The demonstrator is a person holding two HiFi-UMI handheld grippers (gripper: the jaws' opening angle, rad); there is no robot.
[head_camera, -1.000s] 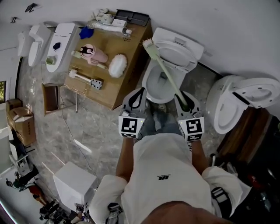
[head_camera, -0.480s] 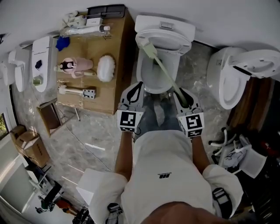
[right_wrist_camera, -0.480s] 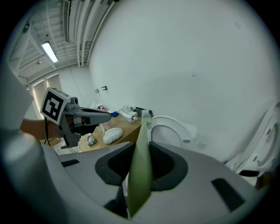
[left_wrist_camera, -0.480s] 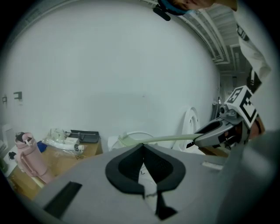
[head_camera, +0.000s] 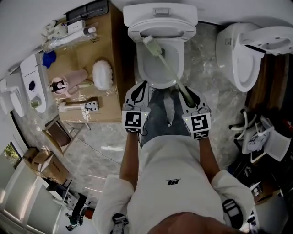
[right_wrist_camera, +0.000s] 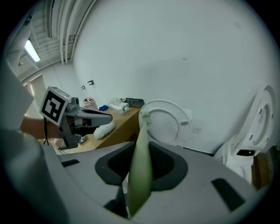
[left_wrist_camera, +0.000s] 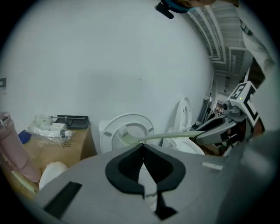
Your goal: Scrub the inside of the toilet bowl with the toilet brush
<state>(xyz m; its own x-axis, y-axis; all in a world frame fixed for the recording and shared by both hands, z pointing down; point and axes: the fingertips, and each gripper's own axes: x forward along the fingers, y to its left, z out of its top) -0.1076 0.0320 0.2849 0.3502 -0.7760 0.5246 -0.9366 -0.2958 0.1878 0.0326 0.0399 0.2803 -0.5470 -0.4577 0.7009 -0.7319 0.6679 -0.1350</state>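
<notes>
A white toilet (head_camera: 160, 68) stands straight ahead with its seat and lid raised against the cistern (head_camera: 160, 13). My right gripper (head_camera: 188, 98) is shut on the pale green handle of the toilet brush (head_camera: 167, 64). The handle runs up and left, and its head (head_camera: 147, 41) hangs over the back of the bowl near the raised seat (right_wrist_camera: 164, 120). In the right gripper view the green handle (right_wrist_camera: 140, 173) fills the gap between the jaws. My left gripper (head_camera: 139, 93) is shut with nothing in it, just left of the bowl's front rim. The brush head (left_wrist_camera: 127, 139) also shows in the left gripper view.
A wooden table (head_camera: 98, 98) stands left of the toilet with a white fluffy brush (head_camera: 102, 75), a pink holder (head_camera: 64, 85) and other cleaning things. A second toilet (head_camera: 249, 50) with its lid up stands at the right. More white toilets (head_camera: 32, 82) lie at far left.
The view has swung so that the toilet now lies straight ahead at top centre. The brush head has moved from the rim's left side to over the back of the bowl. Both grippers stay shut.
</notes>
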